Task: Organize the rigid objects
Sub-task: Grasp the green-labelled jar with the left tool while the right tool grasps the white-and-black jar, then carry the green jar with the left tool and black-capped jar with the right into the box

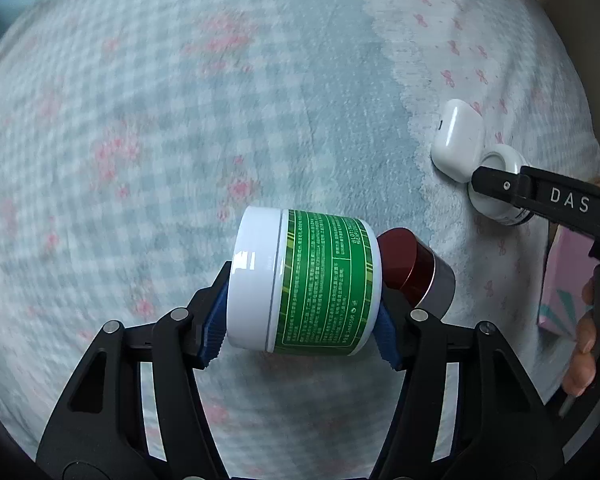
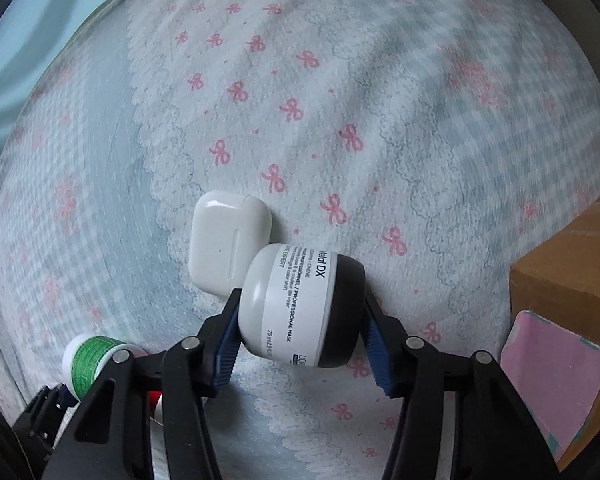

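Left wrist: left gripper (image 1: 302, 312) clamps one green-label jar (image 1: 304, 282) with white lid, lying sideways over the bedspread (image 1: 140, 120). One dark red jar (image 1: 418, 276) sits just behind it. One white earbuds case (image 1: 456, 138) touches a small white jar. Right wrist: right gripper (image 2: 300, 338) clamps one white-and-black hair mask jar (image 2: 302, 306), tilted, against the earbuds case. One cardboard box (image 2: 568, 280) at right, one pink box (image 2: 556, 372) beside it.

Right gripper (image 1: 500, 192): "DAS". Mask jar (image 2: 300, 312): "PROFESSIONAL MASK", "75 ml".
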Tool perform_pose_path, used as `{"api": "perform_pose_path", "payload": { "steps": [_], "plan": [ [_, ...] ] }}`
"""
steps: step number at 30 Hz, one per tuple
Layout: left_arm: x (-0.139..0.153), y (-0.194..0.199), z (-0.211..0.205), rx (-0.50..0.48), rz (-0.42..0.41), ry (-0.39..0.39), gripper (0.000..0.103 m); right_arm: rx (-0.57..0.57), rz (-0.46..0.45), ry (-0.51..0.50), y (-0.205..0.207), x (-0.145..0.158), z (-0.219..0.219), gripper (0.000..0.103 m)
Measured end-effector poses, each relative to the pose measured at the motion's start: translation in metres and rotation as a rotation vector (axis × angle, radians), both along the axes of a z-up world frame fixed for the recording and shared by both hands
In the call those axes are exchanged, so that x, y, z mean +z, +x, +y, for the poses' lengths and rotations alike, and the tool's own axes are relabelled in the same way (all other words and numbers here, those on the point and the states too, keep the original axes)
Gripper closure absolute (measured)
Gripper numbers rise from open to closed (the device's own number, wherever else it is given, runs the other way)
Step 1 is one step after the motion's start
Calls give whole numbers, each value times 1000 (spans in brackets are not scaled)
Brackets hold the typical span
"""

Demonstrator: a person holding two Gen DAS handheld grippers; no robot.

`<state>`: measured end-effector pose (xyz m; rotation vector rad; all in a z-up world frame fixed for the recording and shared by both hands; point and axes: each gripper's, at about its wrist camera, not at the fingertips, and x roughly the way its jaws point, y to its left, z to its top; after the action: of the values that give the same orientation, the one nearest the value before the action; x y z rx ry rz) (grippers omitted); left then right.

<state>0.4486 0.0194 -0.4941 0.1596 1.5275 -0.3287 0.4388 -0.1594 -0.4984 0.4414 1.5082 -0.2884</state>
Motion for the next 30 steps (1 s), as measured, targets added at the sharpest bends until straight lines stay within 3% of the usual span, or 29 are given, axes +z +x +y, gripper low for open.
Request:
{"api": "perform_pose_path", "payload": {
  "steps": [5, 17, 30],
  "plan": [
    [10, -8, -4, -27, -43, -4, 47, 9, -13, 0, -2, 8, 6, 53],
    [64, -28, 47, 35, -117, -73, 47, 33, -97, 5, -43, 60, 19, 54],
    [179, -94, 76, 76, -275, -164, 47, 89, -242, 9, -109, 170, 34, 54]
  ]
}}
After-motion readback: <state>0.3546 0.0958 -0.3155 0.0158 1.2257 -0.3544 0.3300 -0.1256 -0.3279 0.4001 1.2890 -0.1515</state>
